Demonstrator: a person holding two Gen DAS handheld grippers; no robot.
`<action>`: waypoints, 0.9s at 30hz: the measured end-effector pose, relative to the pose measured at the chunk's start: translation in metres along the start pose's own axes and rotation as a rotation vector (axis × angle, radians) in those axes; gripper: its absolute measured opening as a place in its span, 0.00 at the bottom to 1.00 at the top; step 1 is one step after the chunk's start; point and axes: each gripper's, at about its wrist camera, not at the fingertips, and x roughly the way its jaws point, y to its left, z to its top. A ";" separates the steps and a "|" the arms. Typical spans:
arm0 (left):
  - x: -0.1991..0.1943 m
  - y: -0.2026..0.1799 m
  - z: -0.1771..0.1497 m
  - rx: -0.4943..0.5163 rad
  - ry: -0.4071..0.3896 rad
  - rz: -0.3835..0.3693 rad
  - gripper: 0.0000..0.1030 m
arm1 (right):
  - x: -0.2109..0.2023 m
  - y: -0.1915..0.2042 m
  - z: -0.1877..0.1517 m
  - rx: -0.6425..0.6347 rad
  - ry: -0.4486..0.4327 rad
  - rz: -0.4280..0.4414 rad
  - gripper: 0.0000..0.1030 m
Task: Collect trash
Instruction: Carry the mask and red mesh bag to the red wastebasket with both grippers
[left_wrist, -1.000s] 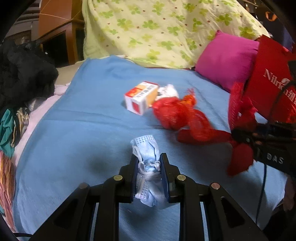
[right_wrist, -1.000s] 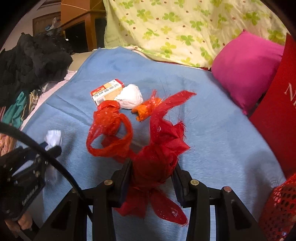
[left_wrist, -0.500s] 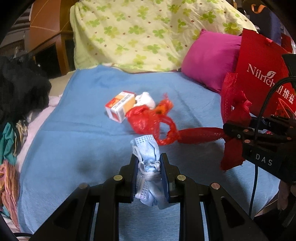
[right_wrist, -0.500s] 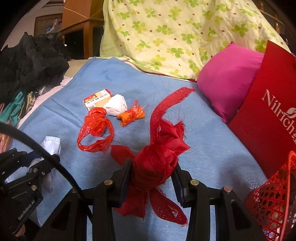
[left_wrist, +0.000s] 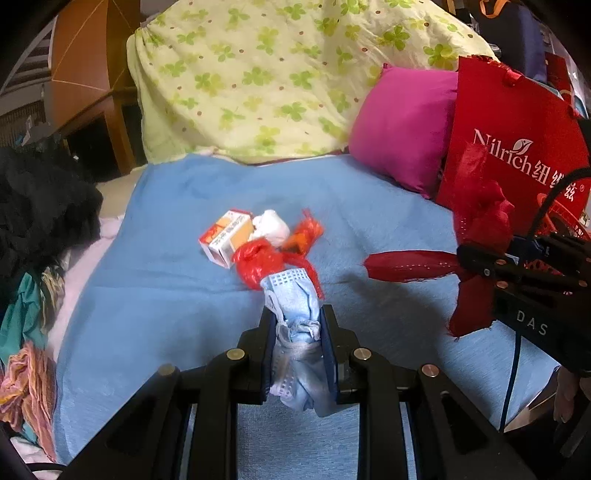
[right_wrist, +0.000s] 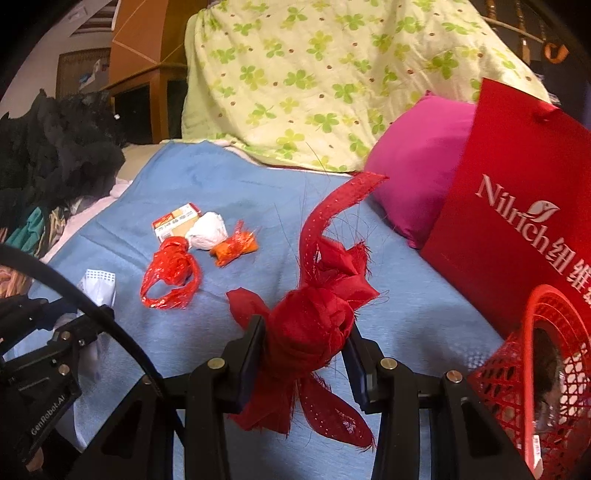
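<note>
Left tongs (left_wrist: 298, 347): closing tight on a crumpled blue face mask (left_wrist: 295, 317), which is sticking up past the tips and hanging out below them; the mask is being held above the bed, clear of the blue blanket (left_wrist: 166, 295).
Right tongs (right_wrist: 304, 354): gripping a knotted red ribbon bow (right_wrist: 314, 325) between narrowly parted fingers; one long tail is standing up and loose ends are drooping underneath. It is also showing at the right edge of the left camera's view.
Far left: a black fuzzy garment (right_wrist: 55, 147) is lying in a heap beside the bed, with mixed coloured clothes (left_wrist: 26, 325) spilling below it.
Middle of the blanket: four pieces of trash are sitting close together. A small orange and white box (right_wrist: 177, 221) is lying at the left, a white crumpled tissue (right_wrist: 207, 235) is touching its right end, an orange wrapper (right_wrist: 234, 249) is lying just beside the tissue, and a red plastic bag (right_wrist: 171, 273) is lying in front of the box.
Behind: a pale quilt with green clovers (right_wrist: 314, 81) is piling up at the head of the bed.
Right: a pink pillow (right_wrist: 417, 166) is leaning by a red paper bag (right_wrist: 517, 206) with white lettering.
Far right corner: a red mesh basket (right_wrist: 517, 369) is tipping toward the right camera, just beside the right tongs.
</note>
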 end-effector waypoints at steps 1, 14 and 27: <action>-0.003 -0.002 0.002 0.004 -0.006 0.002 0.24 | -0.003 -0.004 0.000 0.004 -0.007 -0.004 0.42; -0.029 -0.043 0.027 0.070 -0.068 -0.015 0.24 | -0.043 -0.053 0.001 0.073 -0.117 -0.055 0.42; -0.046 -0.118 0.056 0.155 -0.127 -0.085 0.24 | -0.084 -0.128 -0.011 0.245 -0.209 -0.101 0.43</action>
